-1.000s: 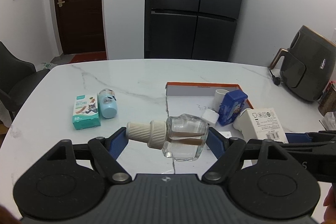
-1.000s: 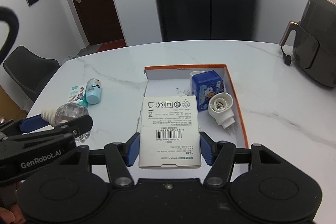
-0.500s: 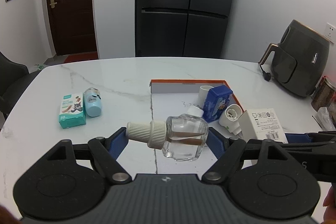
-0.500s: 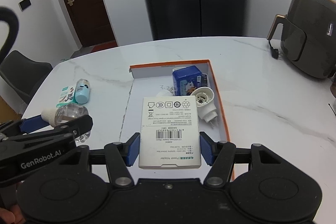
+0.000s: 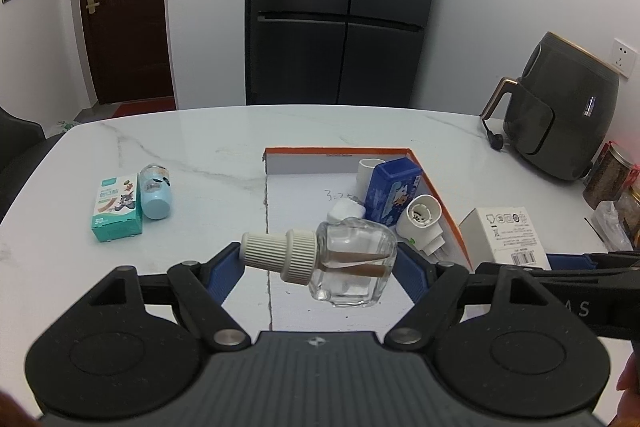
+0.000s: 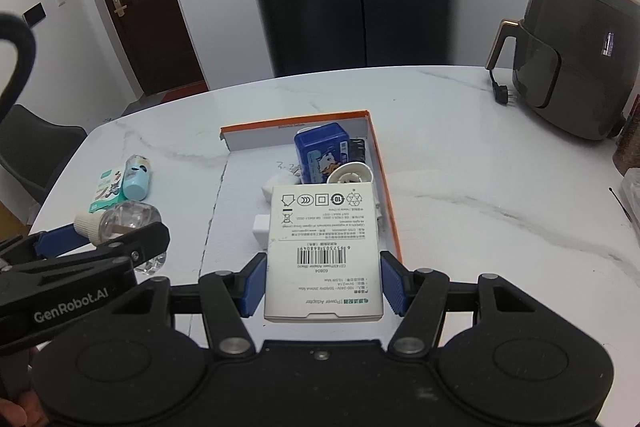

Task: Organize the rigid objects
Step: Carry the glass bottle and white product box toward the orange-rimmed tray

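1. Left gripper (image 5: 320, 259): clamped on glass bottle (image 5: 352, 263), cap against one pad, base against the other, held over the tray (image 5: 296, 195) near its left edge.
2. Right gripper (image 6: 323, 281): pinching white adapter box (image 6: 324, 247) above the tray's right side.
3. Risk, probably: bottle slipping or rolling out, because of smooth glass.
4. Risk: box knocking blue box (image 6: 322, 155) and white plug (image 6: 351, 174) at the crowded far right corner.

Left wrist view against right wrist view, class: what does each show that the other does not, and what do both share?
Only the left view shows the wall socket and the glass bottle's full outline. Only the right view shows the barcode face of the white box and the air fryer's loose plug. Both show the orange-edged tray, blue box, teal carton and air fryer.
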Motion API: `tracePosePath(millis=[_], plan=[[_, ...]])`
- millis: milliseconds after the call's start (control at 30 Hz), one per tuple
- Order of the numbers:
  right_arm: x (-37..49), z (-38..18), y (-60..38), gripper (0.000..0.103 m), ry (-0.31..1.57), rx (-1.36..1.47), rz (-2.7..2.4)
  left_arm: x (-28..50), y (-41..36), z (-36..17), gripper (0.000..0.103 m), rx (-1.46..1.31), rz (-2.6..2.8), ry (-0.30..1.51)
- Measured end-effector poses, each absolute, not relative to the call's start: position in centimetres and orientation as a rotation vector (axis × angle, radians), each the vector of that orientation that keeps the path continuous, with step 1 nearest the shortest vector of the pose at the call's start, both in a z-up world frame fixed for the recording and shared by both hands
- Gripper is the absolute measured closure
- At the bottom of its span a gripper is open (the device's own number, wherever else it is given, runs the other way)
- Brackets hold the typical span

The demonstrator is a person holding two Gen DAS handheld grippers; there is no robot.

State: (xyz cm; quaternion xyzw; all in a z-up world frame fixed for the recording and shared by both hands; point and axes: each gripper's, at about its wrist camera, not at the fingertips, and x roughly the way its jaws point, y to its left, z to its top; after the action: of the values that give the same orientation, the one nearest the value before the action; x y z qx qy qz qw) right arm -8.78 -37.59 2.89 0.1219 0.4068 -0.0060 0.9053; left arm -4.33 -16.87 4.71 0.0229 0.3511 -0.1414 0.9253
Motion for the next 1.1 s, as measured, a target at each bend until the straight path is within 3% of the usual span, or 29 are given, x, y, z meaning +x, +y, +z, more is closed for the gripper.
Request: tracePosePath(millis=[1100], plan=[[-5.2, 2.0, -39.3, 0.032, 0.855, 0.255, -0.017, -0.7, -18.9, 3.6, 0.022, 0.046, -0.294, 0.750]])
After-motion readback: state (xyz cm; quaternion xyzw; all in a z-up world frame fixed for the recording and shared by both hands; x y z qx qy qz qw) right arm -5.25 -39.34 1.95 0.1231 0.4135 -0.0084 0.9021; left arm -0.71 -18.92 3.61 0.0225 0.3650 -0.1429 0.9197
